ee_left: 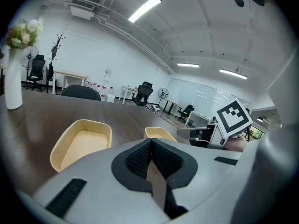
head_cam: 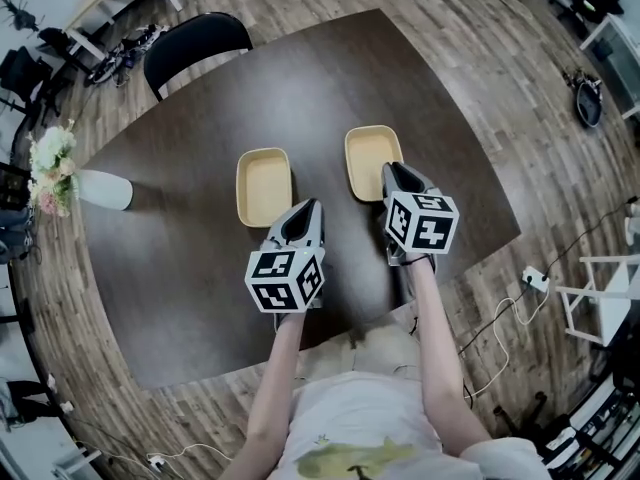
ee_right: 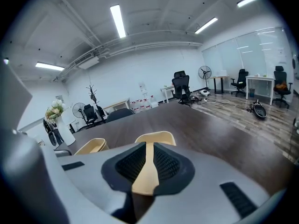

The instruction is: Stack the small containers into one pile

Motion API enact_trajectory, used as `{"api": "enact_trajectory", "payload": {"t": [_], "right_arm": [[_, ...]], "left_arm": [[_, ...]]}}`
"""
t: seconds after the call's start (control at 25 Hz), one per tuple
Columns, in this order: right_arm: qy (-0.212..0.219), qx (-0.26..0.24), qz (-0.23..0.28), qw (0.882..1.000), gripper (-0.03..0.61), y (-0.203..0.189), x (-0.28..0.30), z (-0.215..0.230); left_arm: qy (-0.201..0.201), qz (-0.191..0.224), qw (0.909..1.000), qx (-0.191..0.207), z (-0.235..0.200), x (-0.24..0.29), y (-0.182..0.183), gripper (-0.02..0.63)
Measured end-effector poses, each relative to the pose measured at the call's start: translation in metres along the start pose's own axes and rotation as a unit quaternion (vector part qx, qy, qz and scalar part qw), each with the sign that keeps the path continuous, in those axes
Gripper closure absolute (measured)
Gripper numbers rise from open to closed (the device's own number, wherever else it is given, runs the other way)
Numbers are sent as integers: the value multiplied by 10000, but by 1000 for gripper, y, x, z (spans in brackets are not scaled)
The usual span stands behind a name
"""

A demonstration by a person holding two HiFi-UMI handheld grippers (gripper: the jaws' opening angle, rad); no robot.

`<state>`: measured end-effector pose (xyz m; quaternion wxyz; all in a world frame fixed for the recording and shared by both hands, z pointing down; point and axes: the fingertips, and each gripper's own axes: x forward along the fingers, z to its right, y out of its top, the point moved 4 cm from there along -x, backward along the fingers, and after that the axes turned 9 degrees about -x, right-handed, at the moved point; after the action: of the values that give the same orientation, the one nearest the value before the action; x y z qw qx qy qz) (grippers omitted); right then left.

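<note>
Left gripper [head_cam: 305, 211]: jaws together, empty, beside left container [head_cam: 264, 186]
Right gripper [head_cam: 393, 171]: clamped on right container [head_cam: 370, 156] near rim
Around: vase [head_cam: 100, 190] on table [head_cam: 200, 258]; chair [head_cam: 195, 40] beyond

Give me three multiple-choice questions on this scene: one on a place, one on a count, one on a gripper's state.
1. Where does the white vase stand?
A) near the table's left edge
B) at the table's middle
C) at its near edge

2. How many tan containers lie on the table?
A) one
B) two
C) four

3. How is the right gripper?
A) wide open
B) shut on a container's rim
C) holding the vase

Answers:
1 A, it stands beside the left edge.
2 B, two lie side by side.
3 B, a tan rim sits pinched between its pads.
</note>
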<state>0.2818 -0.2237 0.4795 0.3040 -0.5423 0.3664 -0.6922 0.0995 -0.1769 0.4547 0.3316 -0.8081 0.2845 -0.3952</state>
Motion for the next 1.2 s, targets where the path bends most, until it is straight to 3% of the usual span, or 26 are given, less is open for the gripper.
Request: {"api": "enact_trajectory", "payload": {"t": [0.16,0.28,0.52,0.88,1.04,1.2], "right_arm": [[-59,-82,-130,9999,540,-5,8,19],[-107,-93,-245,9996,472,-11,16,29],[-108,11,-538,9985,437,-25,31,44],[-19,125,-940,9955,440,-39,48,50],[86,85,-1116,9937,497,-44,52,50],[-107,-18,-1127,9936,534,-40,54,52]], "left_arm": [[21,-57,10000,-26,10,16,-6,589],[56,-85,9999,-46,14,24,-8,589],[189,-165,9996,-117,15,35,-13,589],[335,-279,9989,-189,18,44,-22,589],[386,-273,9987,-182,19,44,-23,589],[438,-231,9986,-200,17,44,-21,589]]}}
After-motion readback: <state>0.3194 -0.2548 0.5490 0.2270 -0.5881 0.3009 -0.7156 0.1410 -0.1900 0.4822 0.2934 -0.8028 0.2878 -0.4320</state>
